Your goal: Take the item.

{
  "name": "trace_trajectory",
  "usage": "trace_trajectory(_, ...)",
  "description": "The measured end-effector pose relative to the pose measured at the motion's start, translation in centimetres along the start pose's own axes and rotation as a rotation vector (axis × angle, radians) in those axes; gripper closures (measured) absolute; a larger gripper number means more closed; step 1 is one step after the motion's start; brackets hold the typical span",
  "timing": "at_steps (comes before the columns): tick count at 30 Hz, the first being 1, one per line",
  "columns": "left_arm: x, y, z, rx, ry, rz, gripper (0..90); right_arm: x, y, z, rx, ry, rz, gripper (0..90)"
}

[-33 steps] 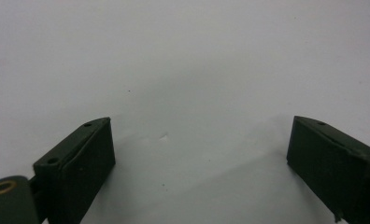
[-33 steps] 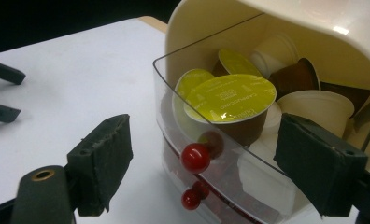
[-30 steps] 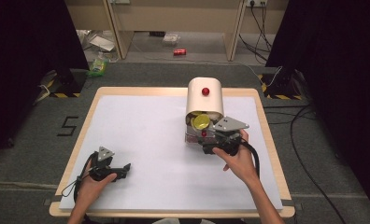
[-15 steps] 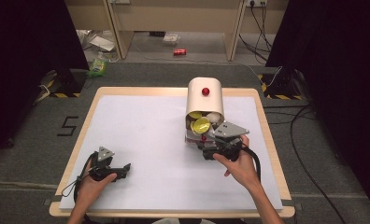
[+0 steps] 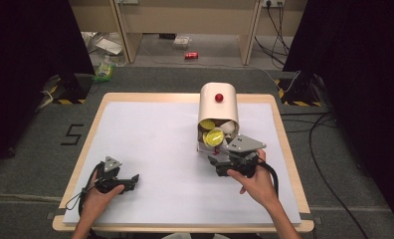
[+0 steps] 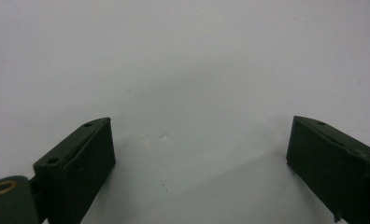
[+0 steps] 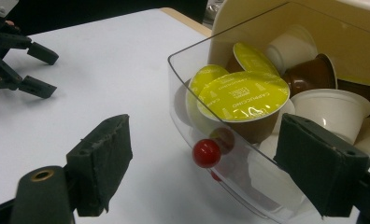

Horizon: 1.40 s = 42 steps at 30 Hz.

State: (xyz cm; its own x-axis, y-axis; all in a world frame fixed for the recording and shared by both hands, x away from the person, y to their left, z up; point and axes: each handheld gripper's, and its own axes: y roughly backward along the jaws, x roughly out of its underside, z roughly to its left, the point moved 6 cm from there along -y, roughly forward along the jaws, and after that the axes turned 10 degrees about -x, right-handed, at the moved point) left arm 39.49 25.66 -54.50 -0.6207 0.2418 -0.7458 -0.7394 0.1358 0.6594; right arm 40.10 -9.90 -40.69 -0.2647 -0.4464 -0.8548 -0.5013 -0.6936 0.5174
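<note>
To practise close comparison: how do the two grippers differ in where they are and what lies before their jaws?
The right gripper sits at the capsule dispenser, its jaws either side of the clear drawer's red knob; the left gripper rests apart, near the table's front left. Coffee capsules lie ahead of the right gripper, while the left gripper faces bare white tabletop. Both have open black jaws holding nothing.

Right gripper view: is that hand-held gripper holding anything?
No. The right hand-held gripper is open and holds nothing; the clear drawer's red knob sits between its jaws, untouched.
</note>
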Motion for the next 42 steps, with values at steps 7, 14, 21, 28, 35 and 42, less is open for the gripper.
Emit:
trace_trajectory(7, 0.0, 0.0, 0.0, 0.000, 0.000, 0.000, 7.4, 0.3, 0.3, 0.6, -0.013, 0.003, 0.007, 19.1)
trace_trajectory(14, 0.0, 0.0, 0.0, 0.000, 0.000, 0.000, 7.4, 0.5, 0.5, 1.0, -0.023, 0.010, 0.019, 19.1)
trace_trajectory(21, 0.0, 0.0, 0.0, 0.000, 0.000, -0.001, 7.5, 0.7, 0.6, 1.2, -0.020, 0.017, 0.029, 19.1)
trace_trajectory(28, 0.0, 0.0, 0.0, 0.000, 0.000, -0.001, 7.5, 0.9, 0.7, 1.6, -0.027, 0.023, 0.040, 18.9)
trace_trajectory(35, 0.0, 0.0, 0.0, 0.000, -0.001, -0.001, 7.6, 1.2, 0.9, 2.1, -0.035, 0.025, 0.049, 18.8)
trace_trajectory(42, 0.0, 0.0, 0.0, 0.000, 0.000, -0.001, 7.6, 1.2, 0.8, 2.2, -0.038, 0.033, 0.059, 17.6)
